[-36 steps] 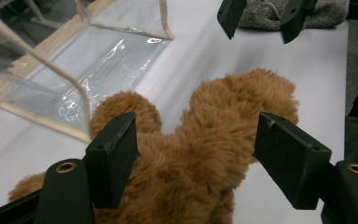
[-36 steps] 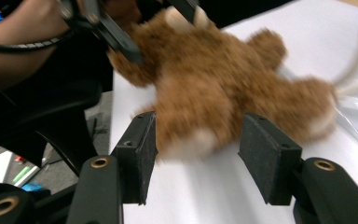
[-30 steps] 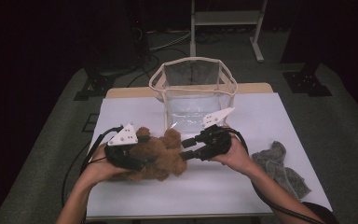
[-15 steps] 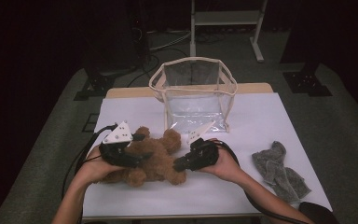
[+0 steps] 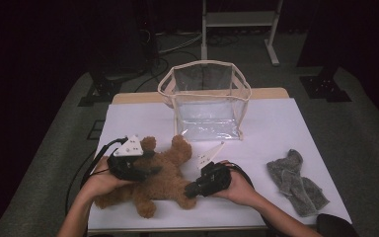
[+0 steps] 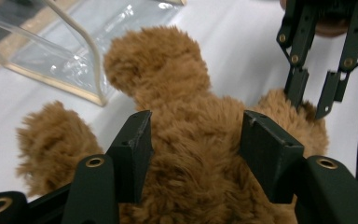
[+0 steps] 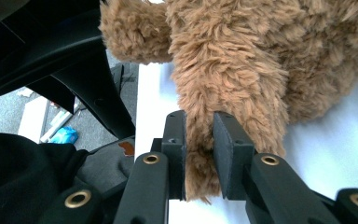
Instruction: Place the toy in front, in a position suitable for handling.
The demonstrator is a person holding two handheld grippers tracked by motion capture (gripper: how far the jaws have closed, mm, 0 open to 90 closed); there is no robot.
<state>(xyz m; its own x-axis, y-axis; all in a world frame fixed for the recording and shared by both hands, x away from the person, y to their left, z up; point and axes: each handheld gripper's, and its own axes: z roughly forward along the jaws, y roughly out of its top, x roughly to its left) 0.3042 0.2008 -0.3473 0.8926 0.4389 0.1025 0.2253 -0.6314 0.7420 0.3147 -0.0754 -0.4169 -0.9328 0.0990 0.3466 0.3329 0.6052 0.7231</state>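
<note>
A brown teddy bear [image 5: 165, 180] lies on the white table [image 5: 276, 128] near its front edge. My left gripper [image 5: 150, 170] reaches over the bear from the left. In the left gripper view its jaws have just been closing, and both pads [image 6: 137, 149] press into the fur of the bear's body [image 6: 191, 154]. My right gripper [image 5: 190, 191] comes in from the right and is shut on one of the bear's limbs [image 7: 214, 93]. That limb is pinched thin between the right gripper's [image 7: 198, 154] pads. The left gripper view also takes in the right gripper [image 6: 307, 100] at that limb.
A clear plastic bag [image 5: 205, 98] with a cream rim stands open at the back middle of the table. A grey cloth [image 5: 296, 180] lies crumpled at the right. Dark floor and a metal stand lie beyond the table.
My right gripper has come down and toward the front edge, and its jaws have shut on the bear's limb. The bear has shifted toward the front. The left jaws have narrowed on the body.
</note>
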